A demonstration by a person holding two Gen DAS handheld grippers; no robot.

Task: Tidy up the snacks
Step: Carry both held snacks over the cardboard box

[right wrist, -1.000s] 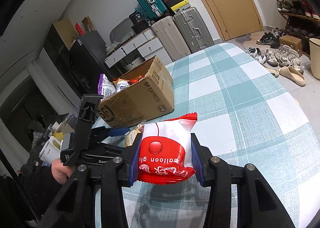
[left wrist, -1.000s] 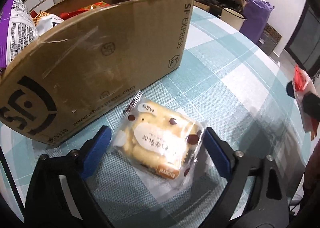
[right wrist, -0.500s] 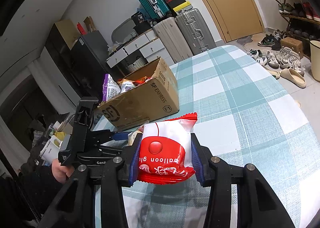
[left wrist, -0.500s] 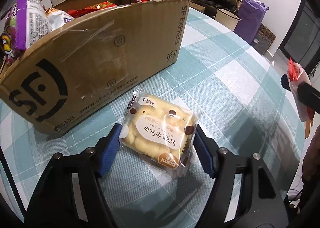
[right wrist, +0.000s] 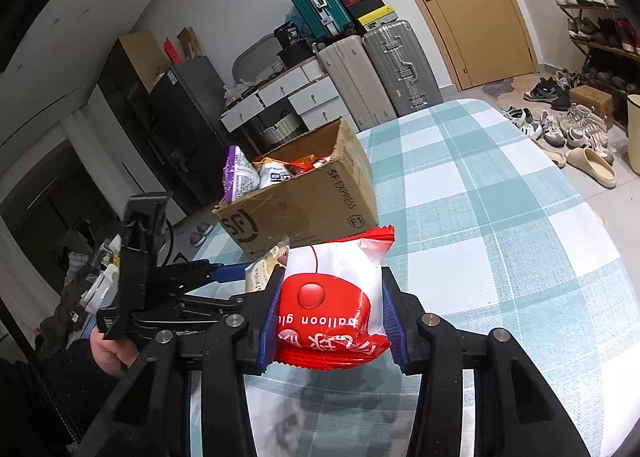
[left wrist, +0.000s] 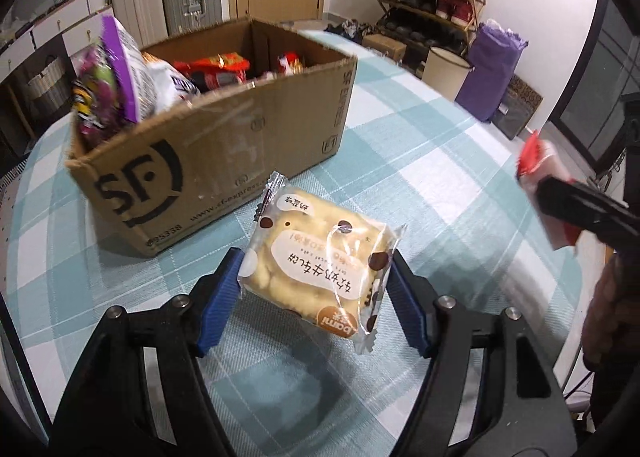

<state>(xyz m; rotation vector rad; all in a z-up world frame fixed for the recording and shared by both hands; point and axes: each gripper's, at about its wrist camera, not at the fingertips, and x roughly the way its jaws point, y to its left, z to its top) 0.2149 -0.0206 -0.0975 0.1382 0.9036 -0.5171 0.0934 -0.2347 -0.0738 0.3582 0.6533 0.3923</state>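
Since a second ago the left gripper has closed on the cake pack and lifted it off the table, so the box now sits lower in its view and the snacks inside show. Its blue fingers press both sides of the clear wrapper, with the pack tilted and its near corner sagging below the pads. The right gripper holds the red pack clamped between its fingers, raised above the near part of the table and level.

The box stands toward the table's far-left corner, its open top already crowded: a purple bag juts above the left rim, and red packets lie toward the back. The likeliest slip is the cake pack sliding out, since the pads appear to grip slick film and soft cake rather than anything firm. A low carry could also catch the front wall of the box and shove it toward the table edge. The two grippers are close side by side, so going in together risks a clash above the box.

Free space inside looks best at the right half, near the right wall. The table's right and far sides are bare checked cloth, giving wide room to swing either gripper.
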